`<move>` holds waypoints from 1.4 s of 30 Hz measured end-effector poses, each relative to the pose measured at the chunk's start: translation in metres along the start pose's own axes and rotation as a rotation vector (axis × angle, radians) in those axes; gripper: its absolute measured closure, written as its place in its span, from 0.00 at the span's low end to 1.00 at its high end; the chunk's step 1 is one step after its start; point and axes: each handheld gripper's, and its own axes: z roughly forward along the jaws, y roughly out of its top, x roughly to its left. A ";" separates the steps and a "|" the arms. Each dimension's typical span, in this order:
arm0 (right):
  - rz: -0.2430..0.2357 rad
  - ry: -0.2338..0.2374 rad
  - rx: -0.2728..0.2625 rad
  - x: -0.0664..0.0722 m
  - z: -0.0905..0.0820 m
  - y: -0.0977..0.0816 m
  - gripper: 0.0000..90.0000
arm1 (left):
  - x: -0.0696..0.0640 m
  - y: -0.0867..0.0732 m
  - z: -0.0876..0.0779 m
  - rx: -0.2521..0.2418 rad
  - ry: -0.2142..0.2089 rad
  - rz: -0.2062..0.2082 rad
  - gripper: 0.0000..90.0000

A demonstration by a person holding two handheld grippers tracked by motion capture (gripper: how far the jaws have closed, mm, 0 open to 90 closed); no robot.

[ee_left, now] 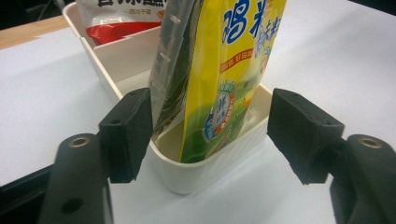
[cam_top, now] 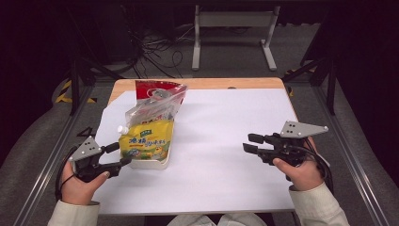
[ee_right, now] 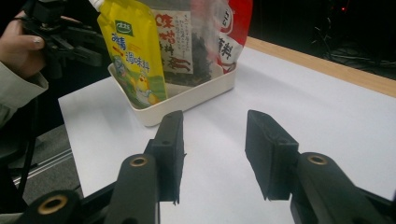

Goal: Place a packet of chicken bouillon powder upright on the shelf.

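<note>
A white tray [cam_top: 150, 164] stands at the left of the table and holds several upright packets. The nearest is a yellow spouted pouch [cam_top: 146, 141], with a clear bag of dark contents [cam_top: 150, 110] and a red bag [cam_top: 157, 88] behind it. My left gripper [cam_top: 121, 154] is at the tray's near end. In the left gripper view it [ee_left: 210, 135] stands open, its jaws on either side of the tray [ee_left: 205, 172], the yellow pouch [ee_left: 229, 70] and the clear bag [ee_left: 170, 74]; the right pad is apart from them. My right gripper [cam_top: 247, 142] is open over the bare sheet, holding nothing [ee_right: 215, 154].
A white sheet [cam_top: 226, 141] covers the wooden table [cam_top: 207, 84]. Metal rails run along both sides, and a white stand and cables lie on the floor beyond the far edge. In the right gripper view, the tray [ee_right: 187, 100] sits ahead to the left.
</note>
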 end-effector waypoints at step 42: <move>-0.021 -0.184 0.101 -0.033 -0.050 -0.066 0.36 | -0.001 -0.040 -0.006 0.035 -0.030 -0.106 0.14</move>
